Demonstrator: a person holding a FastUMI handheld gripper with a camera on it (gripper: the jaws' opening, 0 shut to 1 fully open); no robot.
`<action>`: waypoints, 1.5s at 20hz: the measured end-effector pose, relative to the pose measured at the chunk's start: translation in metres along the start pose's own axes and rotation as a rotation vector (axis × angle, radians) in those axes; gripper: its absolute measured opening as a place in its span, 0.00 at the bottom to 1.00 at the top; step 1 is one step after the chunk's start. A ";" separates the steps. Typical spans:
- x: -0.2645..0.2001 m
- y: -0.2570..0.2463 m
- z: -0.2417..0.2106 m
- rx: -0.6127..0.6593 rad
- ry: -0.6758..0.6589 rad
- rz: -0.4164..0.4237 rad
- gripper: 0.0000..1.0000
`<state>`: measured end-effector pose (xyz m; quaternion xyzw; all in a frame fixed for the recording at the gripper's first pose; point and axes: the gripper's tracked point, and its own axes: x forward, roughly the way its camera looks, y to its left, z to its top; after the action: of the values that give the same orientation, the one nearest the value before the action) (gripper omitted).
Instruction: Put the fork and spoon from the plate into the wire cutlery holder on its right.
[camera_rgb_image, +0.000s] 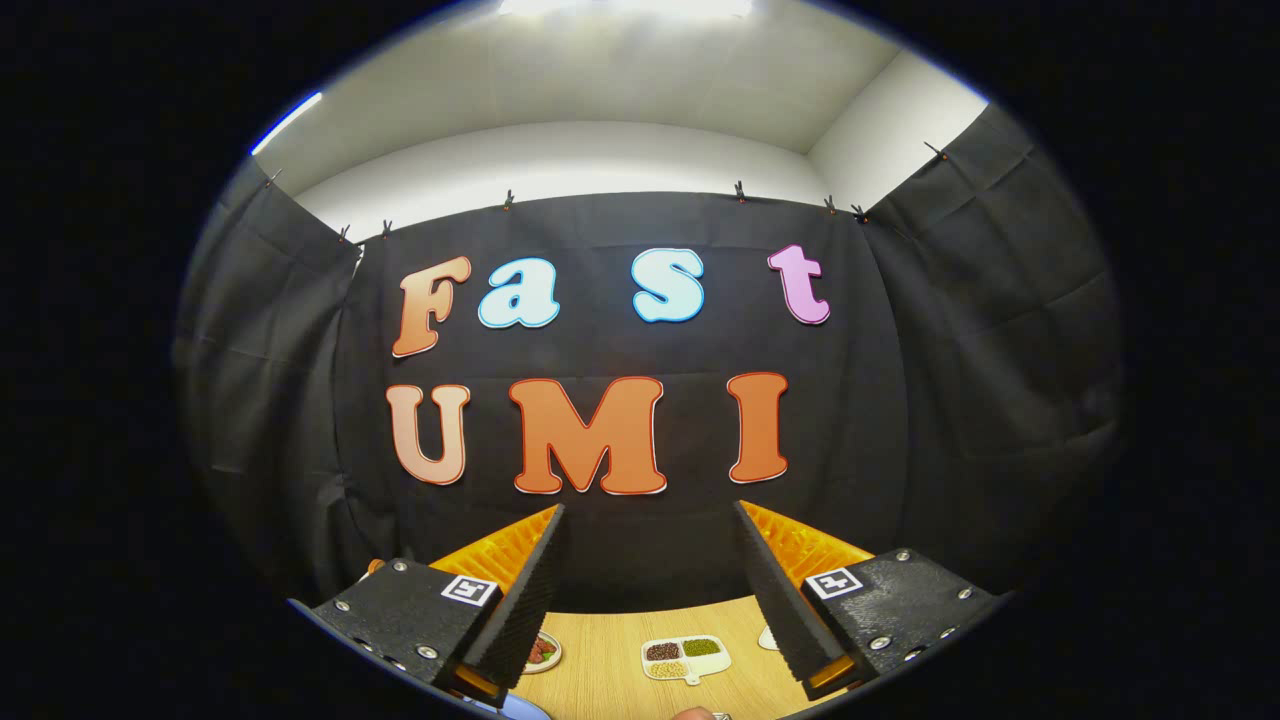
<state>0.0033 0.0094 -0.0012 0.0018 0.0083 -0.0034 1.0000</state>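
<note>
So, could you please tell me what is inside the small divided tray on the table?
The divided tray, seen between the open gripper's fingers, holds dark brown, green and pale grainy fillings, one per compartment. What lies beneath them is covered.

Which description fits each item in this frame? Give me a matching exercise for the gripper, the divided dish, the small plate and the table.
Column one:
1. gripper
2. divided dish
3. small plate
4. table

Column two:
A. light wood
B. partly hidden behind a finger
C. jaws open, nothing between them
D. lies on the table, seen between the two fingers, with brown, green and pale fillings

Pairs: 1-C; 2-D; 3-B; 4-A
</note>
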 end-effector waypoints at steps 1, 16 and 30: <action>0.000 -0.001 -0.001 0.001 -0.002 -0.005 0.96; -0.004 0.036 -0.066 0.006 0.173 0.061 0.96; -0.077 0.150 -0.270 -0.091 0.727 0.378 0.97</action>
<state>-0.0766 0.1610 -0.2694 -0.0397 0.3606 0.1813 0.9141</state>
